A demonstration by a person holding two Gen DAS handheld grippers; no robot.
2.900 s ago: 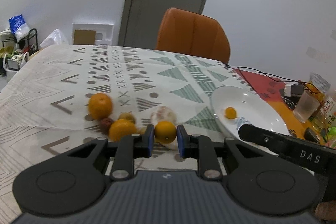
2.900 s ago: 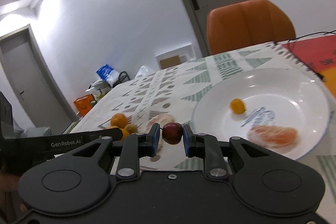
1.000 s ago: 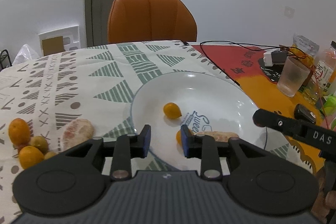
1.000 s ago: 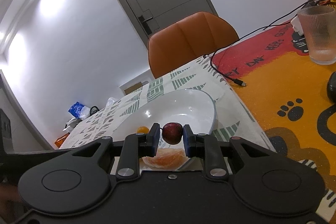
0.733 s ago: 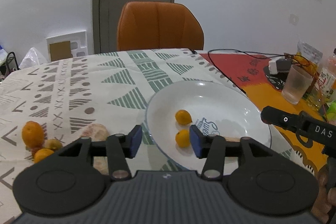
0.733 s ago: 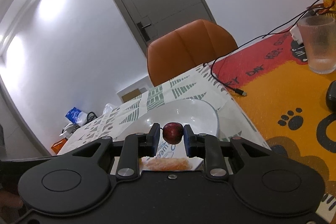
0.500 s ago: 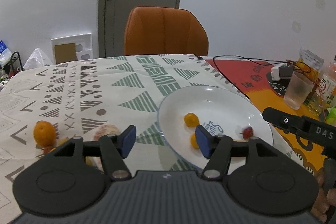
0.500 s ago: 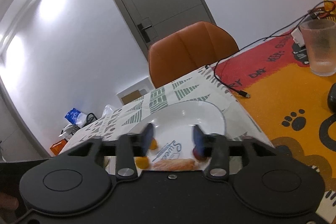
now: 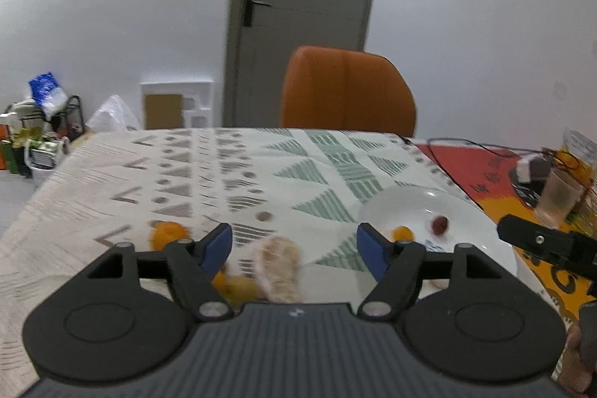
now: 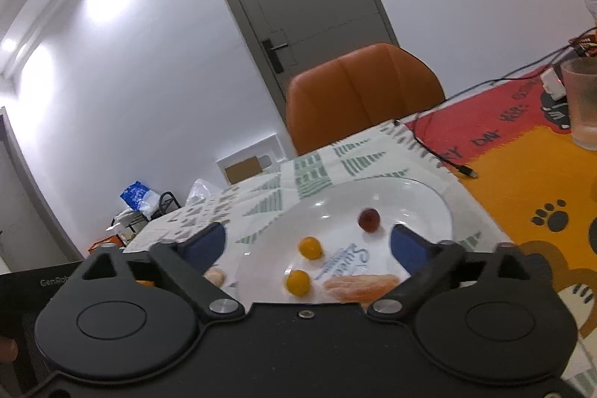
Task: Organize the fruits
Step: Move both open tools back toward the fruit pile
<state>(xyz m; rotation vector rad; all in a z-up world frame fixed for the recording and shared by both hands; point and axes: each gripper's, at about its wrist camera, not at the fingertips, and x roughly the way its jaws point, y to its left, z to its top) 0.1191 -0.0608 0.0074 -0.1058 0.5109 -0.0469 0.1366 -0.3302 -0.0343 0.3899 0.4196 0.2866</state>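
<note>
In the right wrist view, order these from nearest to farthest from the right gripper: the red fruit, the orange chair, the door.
From the right gripper:
1. Red fruit, on the white plate, just ahead and right of centre.
2. Orange chair, beyond the table's far edge.
3. Door, behind the chair, left of it.

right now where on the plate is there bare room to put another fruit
The white plate is bare along its far rim, beyond the red fruit, and on its near left curve beside the two small orange fruits. It is crowded at the near edge, where the peeled segment lies beside the nearer orange one.
</note>
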